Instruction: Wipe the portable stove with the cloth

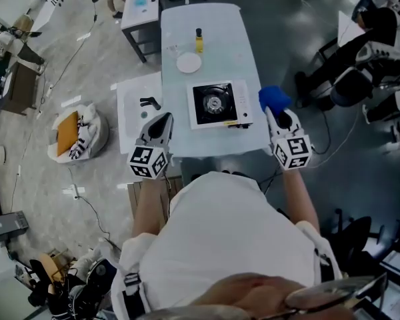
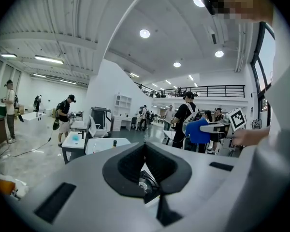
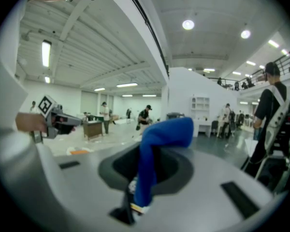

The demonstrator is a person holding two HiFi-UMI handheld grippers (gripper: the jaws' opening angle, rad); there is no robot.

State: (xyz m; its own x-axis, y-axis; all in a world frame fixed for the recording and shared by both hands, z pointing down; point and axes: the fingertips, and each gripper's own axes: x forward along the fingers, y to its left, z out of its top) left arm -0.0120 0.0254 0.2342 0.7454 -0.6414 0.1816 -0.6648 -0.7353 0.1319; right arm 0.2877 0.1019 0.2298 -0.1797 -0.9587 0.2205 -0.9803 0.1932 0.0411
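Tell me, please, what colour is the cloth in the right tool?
Plain blue fabric cloth, clearest in the right gripper view.

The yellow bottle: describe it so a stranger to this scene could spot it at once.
Find the long pale table in the middle, with the portable stove at its near end. Beyond the stove lies a round white dish; just past it stands the yellow bottle, the only yellow upright thing there.

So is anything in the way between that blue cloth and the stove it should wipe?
Nothing visible does. The blue cloth, held in the right gripper, hangs just right of the white portable stove with nothing in the gap. The white plate and yellow bottle stand beyond the stove, out of the way.
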